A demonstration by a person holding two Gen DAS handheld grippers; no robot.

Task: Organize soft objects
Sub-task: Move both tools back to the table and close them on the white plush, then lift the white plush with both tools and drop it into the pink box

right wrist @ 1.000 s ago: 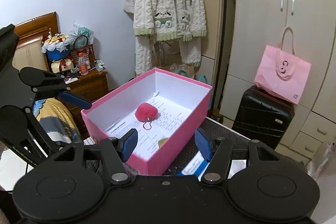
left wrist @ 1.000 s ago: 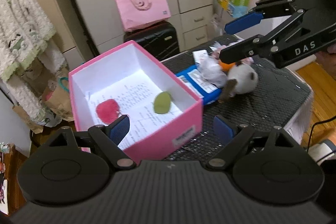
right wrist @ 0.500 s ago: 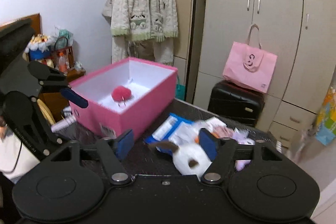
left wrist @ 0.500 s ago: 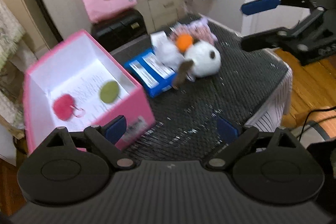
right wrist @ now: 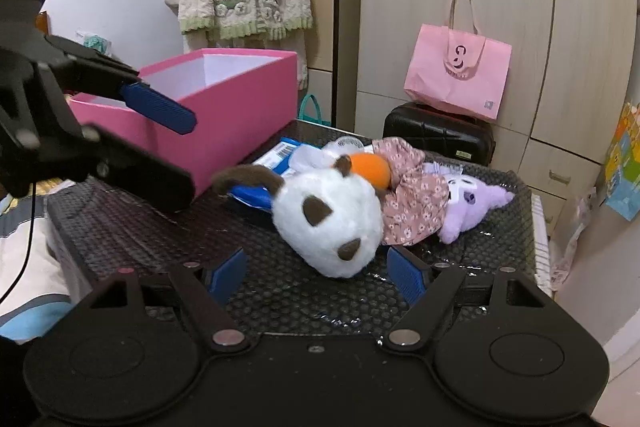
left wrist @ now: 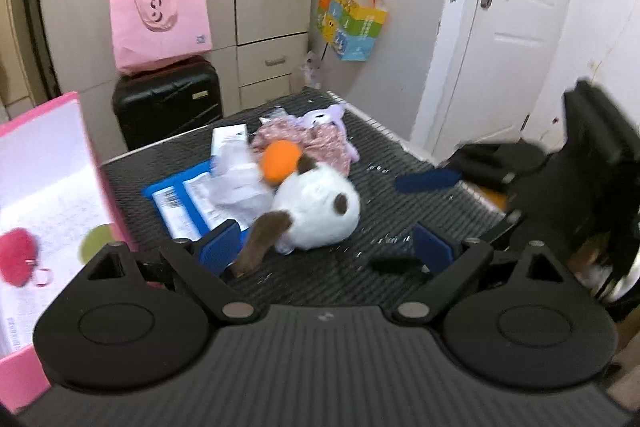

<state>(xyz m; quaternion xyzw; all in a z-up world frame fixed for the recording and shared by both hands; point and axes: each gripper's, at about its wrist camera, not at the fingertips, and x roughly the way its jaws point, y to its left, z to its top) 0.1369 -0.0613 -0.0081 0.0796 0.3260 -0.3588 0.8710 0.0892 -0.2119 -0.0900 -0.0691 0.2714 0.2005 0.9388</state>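
Plush panda head (right wrist: 332, 223) lies on the surface (right wrist: 160, 235) beside the pink box (right wrist: 224, 115). We judge it light and compressible; grip across its round body. Both the right hand-held gripper (right wrist: 316, 277) and the left hand-held gripper (left wrist: 326, 251) are wide, empty, their jaws having just been opening.

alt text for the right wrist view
The open right tool faces a white plush lying on a dark table, nothing between its pads. Behind lie an orange ball, a purple plush and a pink box.
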